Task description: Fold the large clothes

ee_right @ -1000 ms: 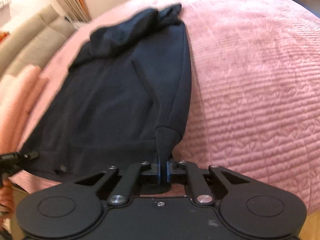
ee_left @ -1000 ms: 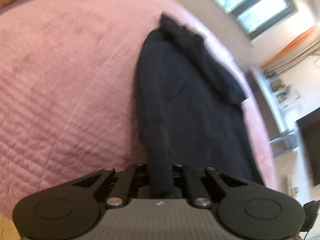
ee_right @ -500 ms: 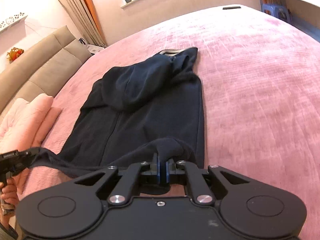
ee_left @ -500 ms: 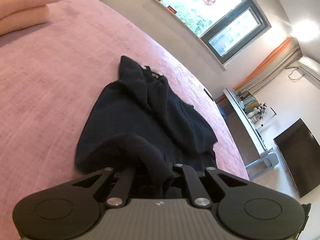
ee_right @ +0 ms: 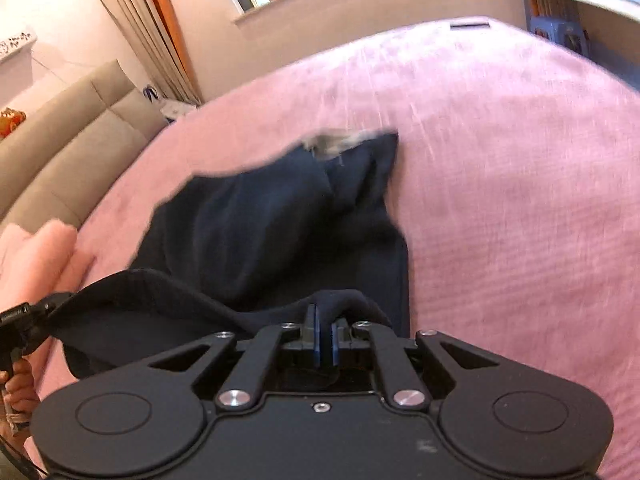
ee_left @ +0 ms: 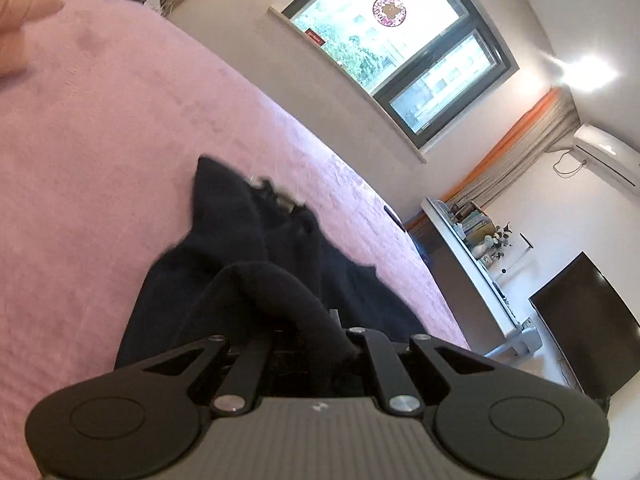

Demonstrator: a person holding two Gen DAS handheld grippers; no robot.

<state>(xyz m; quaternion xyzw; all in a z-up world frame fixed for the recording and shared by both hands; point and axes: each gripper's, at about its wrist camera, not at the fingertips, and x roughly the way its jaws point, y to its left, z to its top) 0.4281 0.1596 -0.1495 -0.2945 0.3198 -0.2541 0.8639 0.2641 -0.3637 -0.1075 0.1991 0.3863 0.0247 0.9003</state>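
A dark navy garment (ee_left: 248, 232) lies lengthwise on the pink bedspread (ee_left: 100, 140), its grey-lined collar at the far end. My left gripper (ee_left: 316, 332) is shut on one corner of the near hem, and the cloth drapes over its fingertips and hides them. In the right wrist view the garment (ee_right: 272, 216) is doubled, the lifted hem hanging over the lower layer. My right gripper (ee_right: 323, 320) pinches the other hem corner between its blue pads. The left gripper (ee_right: 28, 316) shows at the left edge, with the hem stretched between the two.
A folded peach blanket (ee_right: 36, 256) lies on the bed's left side by the beige padded headboard (ee_right: 60, 136). A small dark flat object (ee_right: 470, 24) rests at the bed's far edge. Beyond the bed stand a shelf (ee_left: 472, 248) and a television (ee_left: 588, 320); a window (ee_left: 400, 52) fills the far wall.
Both grippers have carried the hem up and forward towards the collar. The garment, flat a second ago, is now folding over itself, and less of it shows ahead.
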